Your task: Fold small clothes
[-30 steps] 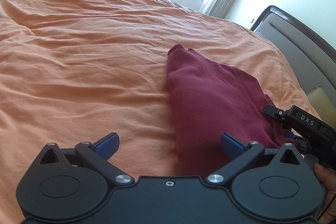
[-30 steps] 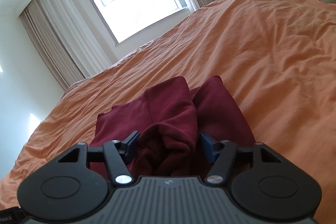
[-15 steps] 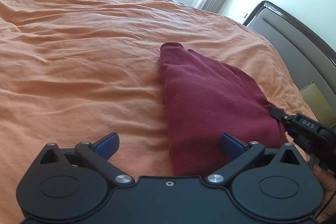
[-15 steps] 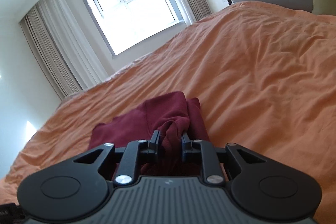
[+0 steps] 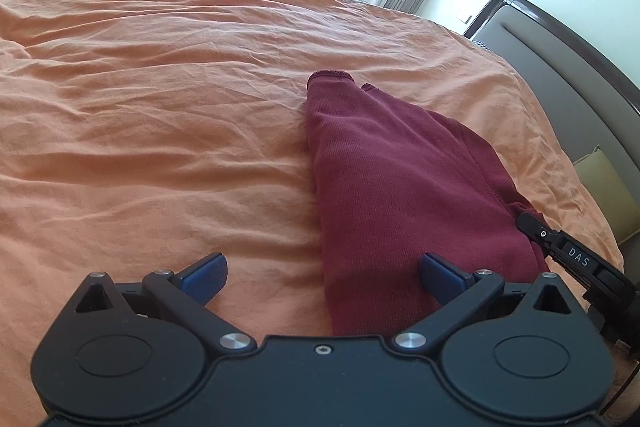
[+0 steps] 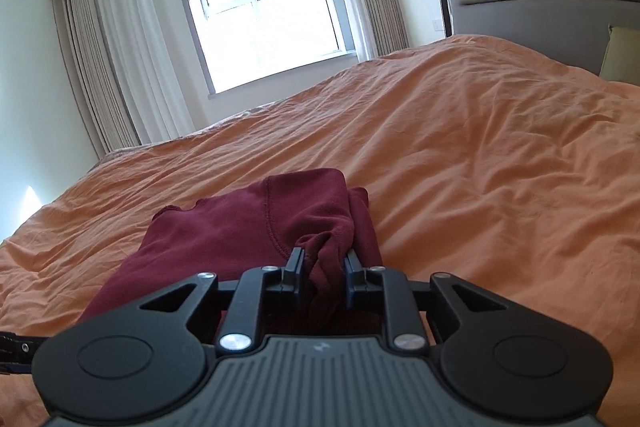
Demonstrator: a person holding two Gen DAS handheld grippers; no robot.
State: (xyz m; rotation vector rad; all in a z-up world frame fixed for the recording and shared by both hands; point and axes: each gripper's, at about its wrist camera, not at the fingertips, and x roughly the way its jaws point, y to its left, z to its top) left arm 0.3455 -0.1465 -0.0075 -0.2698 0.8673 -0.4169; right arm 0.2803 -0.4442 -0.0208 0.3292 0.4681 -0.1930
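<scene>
The maroon garment (image 6: 256,227) lies on the orange bedspread (image 6: 500,167), and a bunched fold of its near edge sits squeezed between the pads of the right gripper (image 6: 322,269). Those jaws have just been opening a little from their tightest, yet the cloth is still pinched between them, so the right gripper is grasping the garment. The rest of the fabric spreads away to the left of the jaws and forward toward the window (image 6: 264,15), with a rounded folded end at the far side.

The left gripper (image 5: 322,269) is released, its blue pads (image 5: 204,273) standing wide apart. The left pad is over bare bedspread (image 5: 160,127); the right pad is over the near end of the garment (image 5: 400,187), whose left edge runs between the two pads. Whether the pads touch the cloth I cannot tell.

The left wrist view shows the garment as a long strip narrowing to a cuff-like end far from the jaws, and the right gripper (image 5: 532,223) coming in from the right edge, its black tip at the garment's right border. The right wrist view shows instead the pinched fold up close, a stitched seam across the top layer, the curtains (image 6: 120,67), and the full window. Both views catch the headboard (image 6: 540,11) and a yellow-green pillow (image 6: 620,55) against it.

No containers are in sight.
</scene>
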